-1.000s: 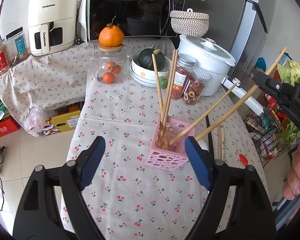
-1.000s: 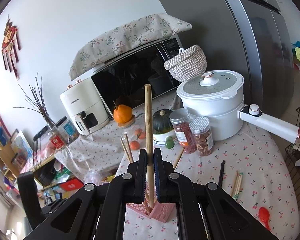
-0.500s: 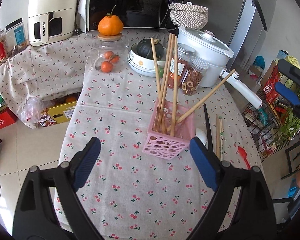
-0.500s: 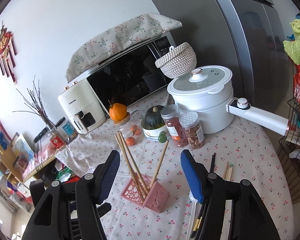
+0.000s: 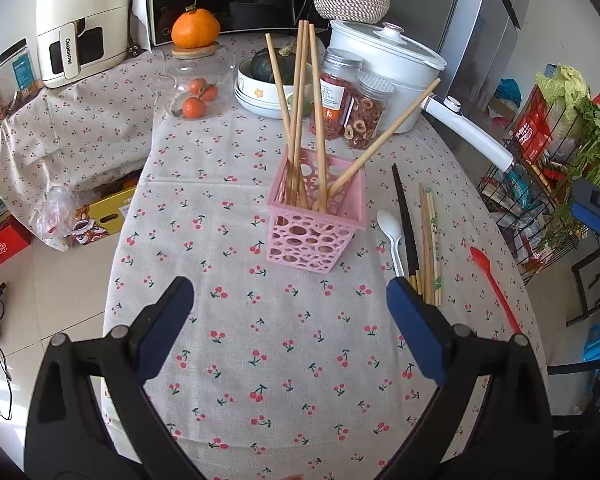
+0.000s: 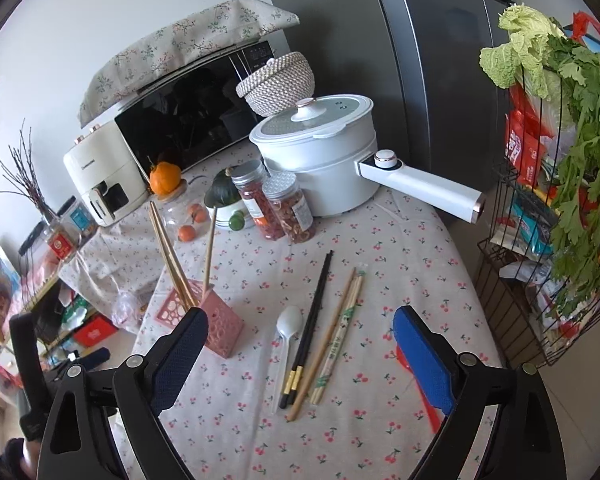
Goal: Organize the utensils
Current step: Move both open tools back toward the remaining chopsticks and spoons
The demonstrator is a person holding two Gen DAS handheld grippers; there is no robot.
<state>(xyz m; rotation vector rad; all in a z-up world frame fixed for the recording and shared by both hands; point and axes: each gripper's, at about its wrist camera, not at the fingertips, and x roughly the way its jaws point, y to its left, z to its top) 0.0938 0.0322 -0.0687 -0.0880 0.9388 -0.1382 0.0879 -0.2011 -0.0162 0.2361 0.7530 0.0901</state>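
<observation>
Since a second ago, your right gripper [image 6: 300,354] has let go of the long wooden chopstick it pinched; its jaws have just been opening and now stand wide with nothing between them, while that stick leans in the pink perforated plastic holder [image 5: 315,216]. Your left gripper [image 5: 288,312] has also just been opening a little and is wide and empty, hanging over bare cherry-print tablecloth [image 5: 268,360] just short of the holder.

Five bamboo chopsticks [image 5: 298,112] stand in the holder, one tilted far right. Beside it on the cloth lie a white plastic spoon [image 6: 288,330], a pair of black chopsticks with gold bands [image 6: 312,320], pale wooden chopsticks in a paper sleeve [image 6: 340,328] and a red plastic spoon [image 5: 494,280]. In the right wrist view these loose pieces lie between and ahead of your right fingers.

Behind stand a white lidded pot with a long handle [image 6: 324,168] and two clear jars of dried fruit [image 6: 276,204].
</observation>
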